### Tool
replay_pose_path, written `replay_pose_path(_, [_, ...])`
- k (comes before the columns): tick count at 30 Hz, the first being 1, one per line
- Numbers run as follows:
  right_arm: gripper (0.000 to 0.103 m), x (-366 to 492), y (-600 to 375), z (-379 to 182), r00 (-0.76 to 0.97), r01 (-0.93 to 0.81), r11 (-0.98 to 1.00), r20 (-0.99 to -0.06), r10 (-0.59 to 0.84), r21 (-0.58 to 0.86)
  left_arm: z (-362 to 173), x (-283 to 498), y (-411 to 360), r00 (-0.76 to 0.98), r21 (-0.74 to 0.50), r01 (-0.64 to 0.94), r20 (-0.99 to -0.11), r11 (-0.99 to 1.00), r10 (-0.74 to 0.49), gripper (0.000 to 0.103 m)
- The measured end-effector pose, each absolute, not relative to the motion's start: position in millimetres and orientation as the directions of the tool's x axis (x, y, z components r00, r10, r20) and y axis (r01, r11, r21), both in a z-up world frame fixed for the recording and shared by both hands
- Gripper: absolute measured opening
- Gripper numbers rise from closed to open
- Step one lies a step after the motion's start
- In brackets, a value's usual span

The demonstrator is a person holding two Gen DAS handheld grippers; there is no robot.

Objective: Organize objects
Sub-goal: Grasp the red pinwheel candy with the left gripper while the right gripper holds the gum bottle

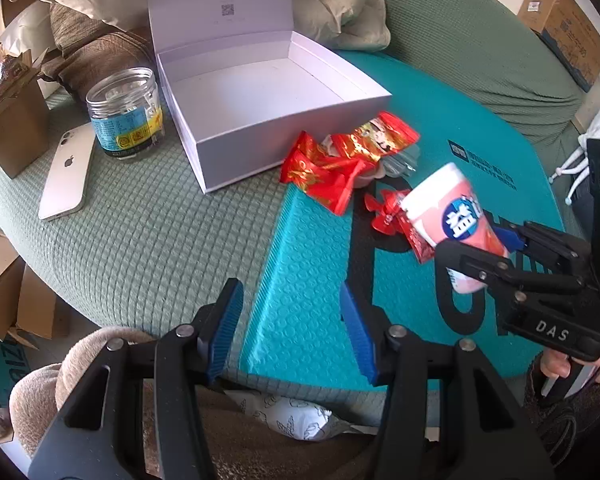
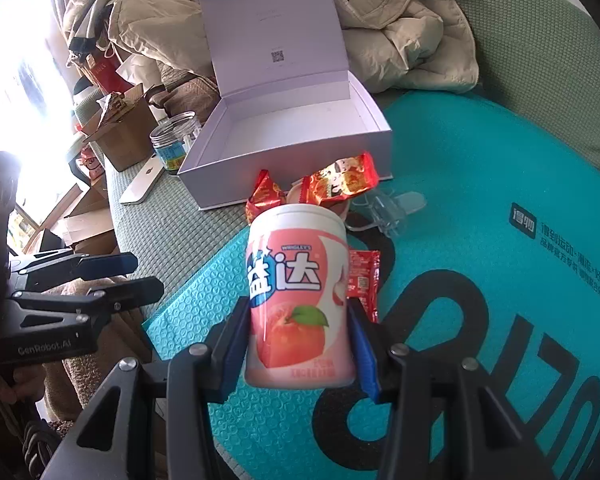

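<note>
Clerk: Tongs, right point(image 2: 300, 344): your nearest item. Blue pads pressed on both sides of the pink gum tub point(image 2: 298, 296), held upright and clear of the teal padded mailer point(image 2: 480, 184) beneath.

Operator: And the left?

Clerk: Left tongs point(image 1: 292, 328): parted about halfway, nothing between the pads, hanging over the mailer's near edge. No earlier view to say more.

Operator: What lies beyond the tub?

Clerk: Red sachet point(image 2: 364, 276) just behind it; then the red snack packets point(image 2: 332, 186) heaped with a clear plastic clip point(image 2: 388, 208); then the white box point(image 2: 296, 128), lid standing open, interior bare. Glass jar point(image 1: 126, 114) and a phone point(image 1: 66, 170) to its left on the green bed cover point(image 1: 140, 220).

Operator: How should I place it?

Clerk: My judgement: carry the tub over the packets without brushing them, clear the box's front wall, set it down flat in a corner, and only then loosen your grip. Keep your left tongs aside, ready for the packets.
</note>
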State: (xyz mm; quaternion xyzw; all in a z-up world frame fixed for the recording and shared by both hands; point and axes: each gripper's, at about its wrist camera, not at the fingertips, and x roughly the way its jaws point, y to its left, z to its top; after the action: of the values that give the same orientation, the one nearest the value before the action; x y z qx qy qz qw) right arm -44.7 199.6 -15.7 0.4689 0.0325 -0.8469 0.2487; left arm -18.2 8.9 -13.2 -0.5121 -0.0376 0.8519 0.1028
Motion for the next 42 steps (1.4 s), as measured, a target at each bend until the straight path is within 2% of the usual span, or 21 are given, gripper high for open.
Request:
replay_pose_path(5, [0.048, -52, 211, -14, -0.458, 0.420, -0.893, -0.813, -0.360, 0.160, -16, -32, 13, -0.449, -0.179, -0.127, -0.867, -0.976, 0.217, 0.055])
replay_pose_path(16, [0.048, -69, 241, -26, -0.468, 0.342, -0.929, -0.830, -0.302, 0.145, -33, -62, 42, -0.411, -0.183, -0.156, -0.882, -0.971, 0.232, 0.055])
replay_pose_path(19, [0.048, -72, 246, -29, -0.464, 0.329, -0.933, -0.835, -0.296, 0.148, -39, -73, 50, -0.394, -0.163, -0.152, -0.895, -0.975, 0.211, 0.061])
replay_pose_path(25, [0.048, -78, 257, -35, -0.459, 0.296, -0.945, -0.846, -0.271, 0.142, -47, -88, 61, -0.388, -0.154, -0.157, -0.899, -0.976, 0.204, 0.061])
replay_pose_path(33, [0.048, -82, 273, -42, -0.454, 0.243, -0.961, -0.859, -0.236, 0.135, -53, -88, 88, -0.355, -0.209, -0.249, -0.889, -0.946, 0.290, 0.061])
replay_pose_path(42, [0.048, -81, 286, -44, -0.459, 0.208, -0.970, -0.863, -0.210, 0.125, -53, -94, 107, -0.420, -0.231, -0.310, -0.837, -0.922, 0.351, 0.059])
